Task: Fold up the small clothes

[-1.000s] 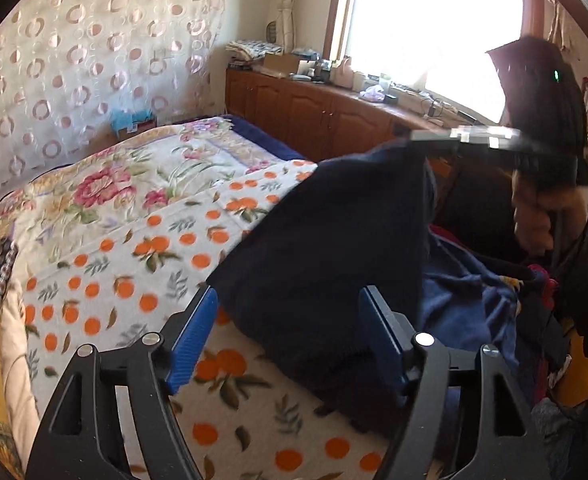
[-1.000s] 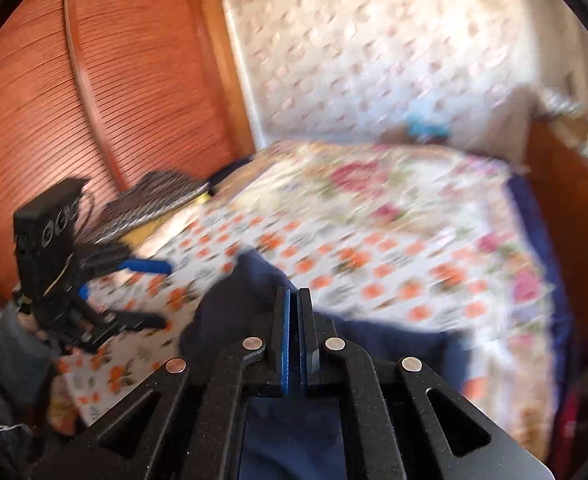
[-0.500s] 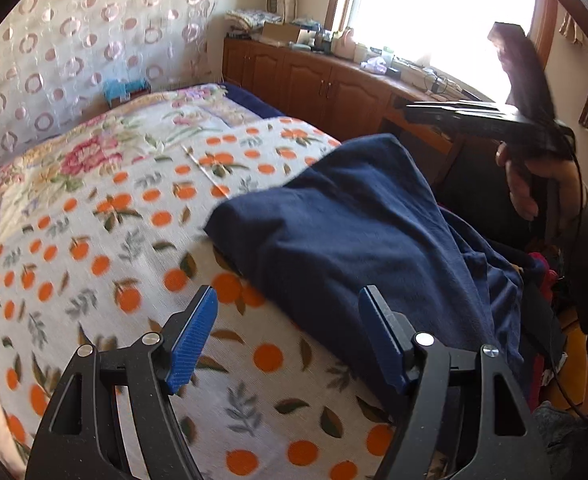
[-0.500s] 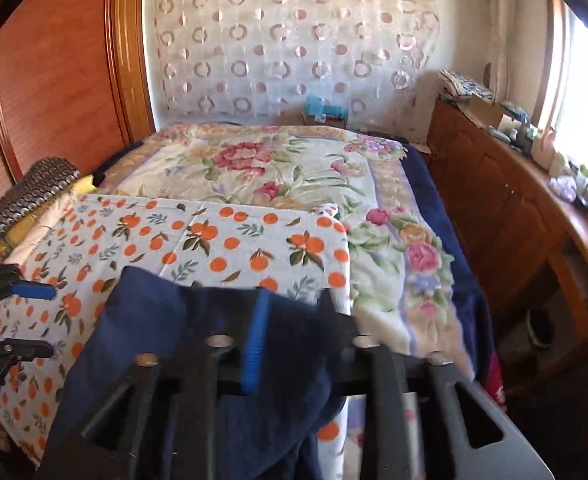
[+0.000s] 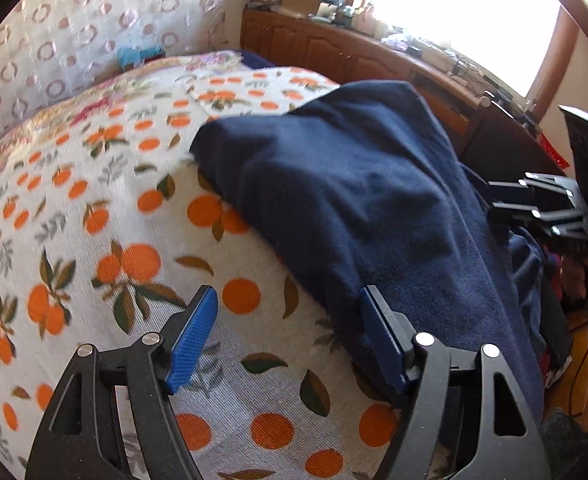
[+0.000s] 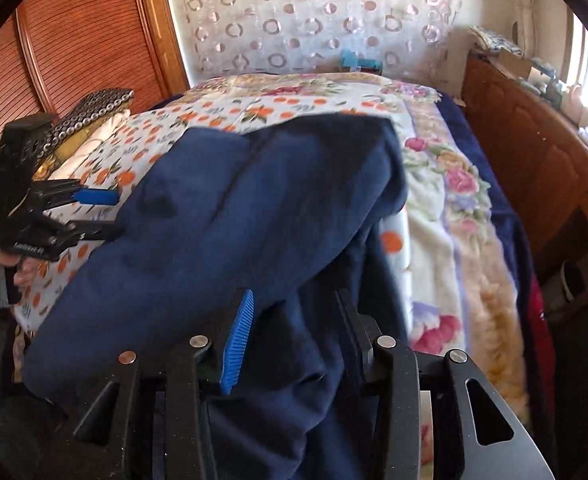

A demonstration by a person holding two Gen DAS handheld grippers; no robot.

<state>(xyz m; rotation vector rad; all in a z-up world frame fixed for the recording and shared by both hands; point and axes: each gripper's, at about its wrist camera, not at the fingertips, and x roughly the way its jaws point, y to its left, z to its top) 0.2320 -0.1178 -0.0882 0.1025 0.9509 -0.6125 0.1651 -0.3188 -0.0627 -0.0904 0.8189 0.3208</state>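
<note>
Orange-printed bedding covers the bed [image 5: 93,208], where a navy garment [image 5: 354,184] lies draped, its long axis running from ahead of the left tool [image 5: 285,336] back over the bed's near edge. Left tool stands released, its right finger beside the cloth's edge. Right tool [image 6: 294,340] is parted, loose navy cloth between its unpressing fingers.

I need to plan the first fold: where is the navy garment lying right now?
The navy garment lies spread on the orange-print sheet at the bed's near edge, right of centre in the left wrist view, its lower part hanging over the edge.
</note>
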